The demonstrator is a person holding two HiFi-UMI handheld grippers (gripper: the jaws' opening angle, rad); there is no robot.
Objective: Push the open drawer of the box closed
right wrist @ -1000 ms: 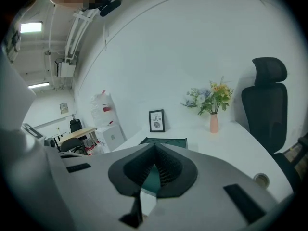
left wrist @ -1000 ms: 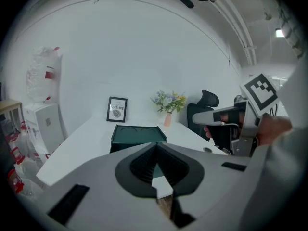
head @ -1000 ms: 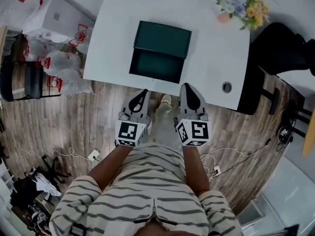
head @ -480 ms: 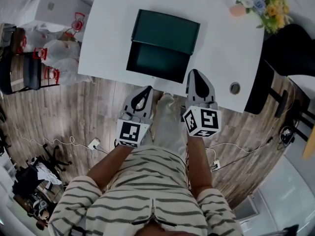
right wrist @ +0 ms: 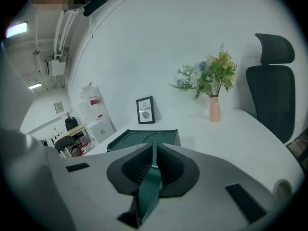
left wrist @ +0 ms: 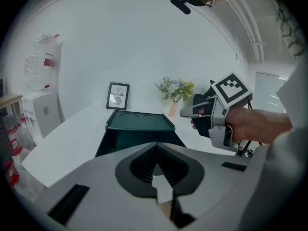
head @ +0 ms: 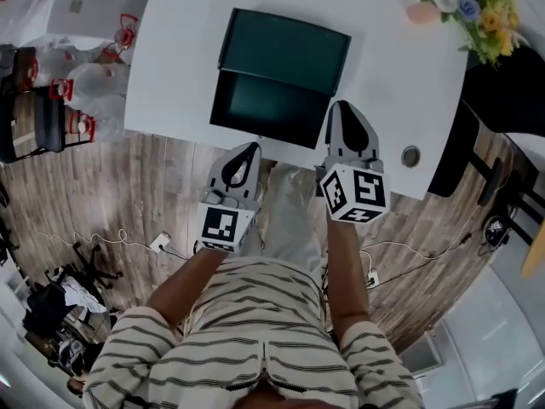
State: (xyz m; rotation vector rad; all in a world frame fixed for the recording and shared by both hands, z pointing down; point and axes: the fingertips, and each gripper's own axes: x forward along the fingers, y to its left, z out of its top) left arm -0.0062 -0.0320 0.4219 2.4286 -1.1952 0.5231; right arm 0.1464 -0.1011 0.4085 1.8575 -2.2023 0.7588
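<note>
While the drawer (head: 269, 109) stands open, left gripper (head: 248, 151), right gripper (head: 345, 112), both fingers clenched empty.

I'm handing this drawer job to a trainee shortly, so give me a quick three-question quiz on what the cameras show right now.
1. True or false: the drawer of the box is pushed fully in.
2. Fill in the missing word: the jaws of the left gripper and of the right gripper are both ___, with nothing held between them.
3. Which gripper reaches farther over the table? A. the left one. B. the right one. C. neither; both hang over the floor only.

Key: 1 false, the drawer stands open toward the person; 2 shut; 3 B.
</note>
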